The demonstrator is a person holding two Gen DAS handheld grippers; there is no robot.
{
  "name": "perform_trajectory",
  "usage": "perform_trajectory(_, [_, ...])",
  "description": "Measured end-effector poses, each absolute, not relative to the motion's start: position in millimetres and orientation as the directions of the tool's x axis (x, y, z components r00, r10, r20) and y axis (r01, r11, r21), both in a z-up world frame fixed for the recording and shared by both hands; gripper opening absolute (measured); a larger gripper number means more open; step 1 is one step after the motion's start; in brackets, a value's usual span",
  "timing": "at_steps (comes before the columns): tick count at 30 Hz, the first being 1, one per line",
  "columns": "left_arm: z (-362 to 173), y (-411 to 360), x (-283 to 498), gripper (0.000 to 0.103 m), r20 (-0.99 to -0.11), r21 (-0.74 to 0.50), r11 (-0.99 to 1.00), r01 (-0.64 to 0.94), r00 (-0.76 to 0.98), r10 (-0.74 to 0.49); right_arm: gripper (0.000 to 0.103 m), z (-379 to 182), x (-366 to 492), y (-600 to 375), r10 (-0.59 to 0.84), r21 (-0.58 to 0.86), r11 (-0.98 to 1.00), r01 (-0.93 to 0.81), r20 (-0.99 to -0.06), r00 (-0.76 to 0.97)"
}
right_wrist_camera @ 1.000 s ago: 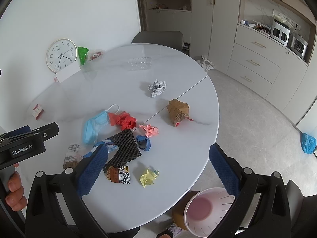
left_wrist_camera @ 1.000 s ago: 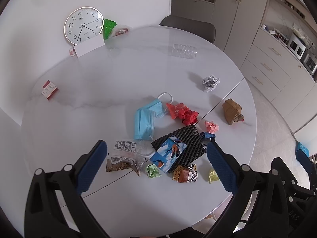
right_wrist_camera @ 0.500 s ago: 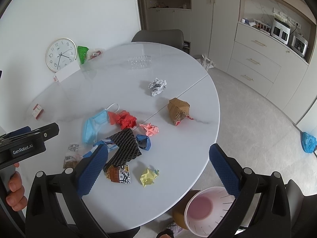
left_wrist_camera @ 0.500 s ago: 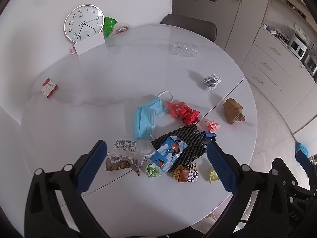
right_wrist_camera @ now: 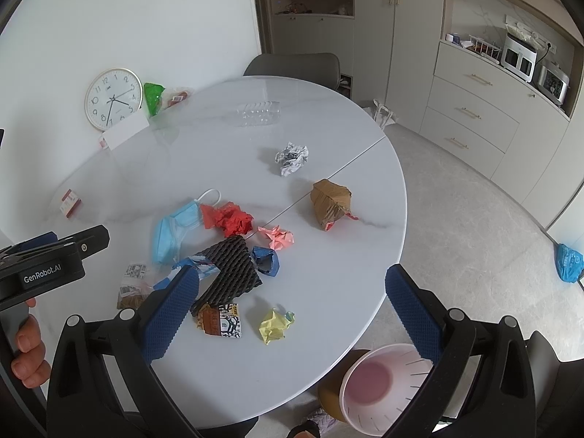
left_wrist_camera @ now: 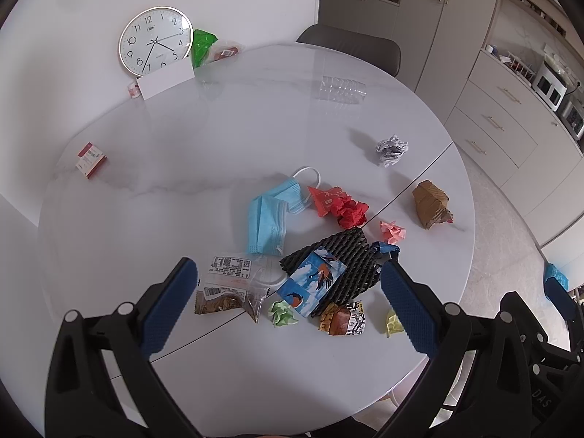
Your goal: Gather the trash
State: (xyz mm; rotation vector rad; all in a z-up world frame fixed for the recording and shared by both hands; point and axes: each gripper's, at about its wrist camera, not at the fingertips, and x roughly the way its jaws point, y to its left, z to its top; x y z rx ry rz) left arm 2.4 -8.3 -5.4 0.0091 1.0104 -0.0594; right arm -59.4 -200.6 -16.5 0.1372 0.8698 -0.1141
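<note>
Trash lies scattered on a round white bench (left_wrist_camera: 153, 182): a blue face mask (left_wrist_camera: 268, 215), red crumpled paper (left_wrist_camera: 343, 206), black foam netting (left_wrist_camera: 339, 262), a yellow paper wad (right_wrist_camera: 274, 326). Both the left hand-held gripper (left_wrist_camera: 288, 310) and the right hand-held gripper (right_wrist_camera: 292, 314) hover above it, jaws spread wide, gripping nothing. A pink bin (right_wrist_camera: 383, 387) stands on the floor, near right.

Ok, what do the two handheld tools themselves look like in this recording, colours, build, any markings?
Both match: the left tool and right tool have black plastic skeletal frames with triangular cut-outs and silver rivets, each ending in two blue fingers with dimpled rubber pads. From the right wrist view, the left unit's black body reads "GenRobot.AI" in white. A bare hand grips it; no sleeve or cables visible.
</note>
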Motion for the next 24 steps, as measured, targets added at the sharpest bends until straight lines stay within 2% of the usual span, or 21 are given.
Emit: perform_trajectory(24, [-7.5,-5.4,2.6,0.096,-0.848,-0.022,0.999,0.05,0.528,-0.045,0.101,-18.8,-59.8,-198.3,-0.041,0.073,0.986,0.151,-0.769,0.638])
